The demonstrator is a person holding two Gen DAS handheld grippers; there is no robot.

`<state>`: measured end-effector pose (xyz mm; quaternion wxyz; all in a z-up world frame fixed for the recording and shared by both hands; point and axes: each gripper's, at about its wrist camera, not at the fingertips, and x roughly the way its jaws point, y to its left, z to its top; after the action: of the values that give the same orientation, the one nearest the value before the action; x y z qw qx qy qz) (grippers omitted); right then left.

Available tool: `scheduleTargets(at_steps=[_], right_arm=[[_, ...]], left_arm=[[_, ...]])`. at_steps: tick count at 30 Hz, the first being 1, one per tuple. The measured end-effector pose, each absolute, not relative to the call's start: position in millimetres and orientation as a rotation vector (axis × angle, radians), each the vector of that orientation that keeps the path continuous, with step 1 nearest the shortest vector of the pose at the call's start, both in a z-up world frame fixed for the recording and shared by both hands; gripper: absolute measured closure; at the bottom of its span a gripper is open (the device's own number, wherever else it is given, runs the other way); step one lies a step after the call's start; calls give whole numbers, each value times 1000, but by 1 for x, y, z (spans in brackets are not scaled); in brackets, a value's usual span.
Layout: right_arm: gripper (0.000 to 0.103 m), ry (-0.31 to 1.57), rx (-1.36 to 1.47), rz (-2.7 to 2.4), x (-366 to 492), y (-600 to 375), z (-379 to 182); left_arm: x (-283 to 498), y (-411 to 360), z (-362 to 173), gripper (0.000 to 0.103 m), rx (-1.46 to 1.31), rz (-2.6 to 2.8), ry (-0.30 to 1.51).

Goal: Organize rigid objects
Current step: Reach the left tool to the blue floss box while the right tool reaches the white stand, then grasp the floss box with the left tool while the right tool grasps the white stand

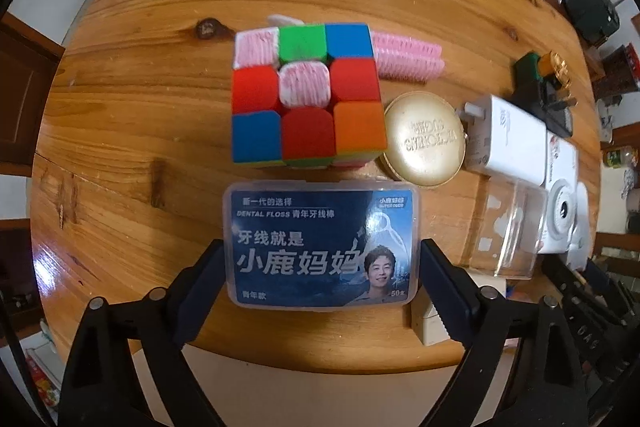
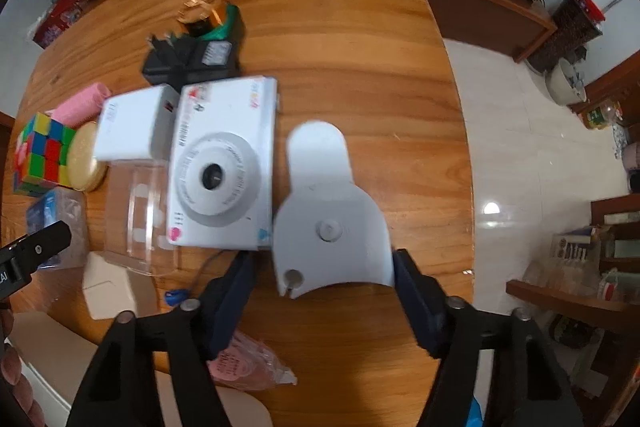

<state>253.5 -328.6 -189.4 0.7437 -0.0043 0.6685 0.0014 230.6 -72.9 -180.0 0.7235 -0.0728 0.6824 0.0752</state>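
Observation:
My left gripper (image 1: 322, 275) is shut on a clear dental floss box (image 1: 322, 243) with a blue label, held just in front of a Rubik's cube (image 1: 306, 95) on the wooden table (image 1: 140, 131). My right gripper (image 2: 324, 283) is shut on a white plastic part (image 2: 328, 223) with a rounded tab, held above the table to the right of a white camera box (image 2: 228, 163). A gold round tin (image 1: 424, 141), a white charger (image 1: 506, 139) and a clear plastic case (image 1: 508, 227) lie in a row to the cube's right.
A pink comb (image 1: 404, 59) lies behind the cube. A black adapter (image 2: 192, 63) and a gold-and-green item (image 2: 208, 15) sit farther back. A beige box (image 2: 108, 287) and a pink packet (image 2: 244, 363) lie near the table's front edge. The floor drops off to the right.

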Motion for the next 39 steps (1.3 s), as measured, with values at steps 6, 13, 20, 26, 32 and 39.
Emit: scheduleTargets(at_steps=[6, 13, 20, 26, 32, 39], right_arm=[[37, 1462, -4, -4, 257, -338, -187], [44, 1428, -22, 19, 266, -337, -188], [46, 1434, -13, 16, 251, -335, -189], [46, 1414, 72, 27, 239, -342, -180], [46, 1337, 152, 55, 223, -339, -144], [46, 1197, 177, 114, 188, -319, -75]], left_arm=[[235, -71, -181, 9, -150, 167, 1495], [230, -54, -183, 10, -159, 156, 1492], [226, -62, -185, 10, -137, 98, 1474], [215, -55, -157, 10, -114, 72, 1396], [197, -49, -115, 10, -92, 31, 1315], [169, -48, -57, 10, -19, -63, 1202]])
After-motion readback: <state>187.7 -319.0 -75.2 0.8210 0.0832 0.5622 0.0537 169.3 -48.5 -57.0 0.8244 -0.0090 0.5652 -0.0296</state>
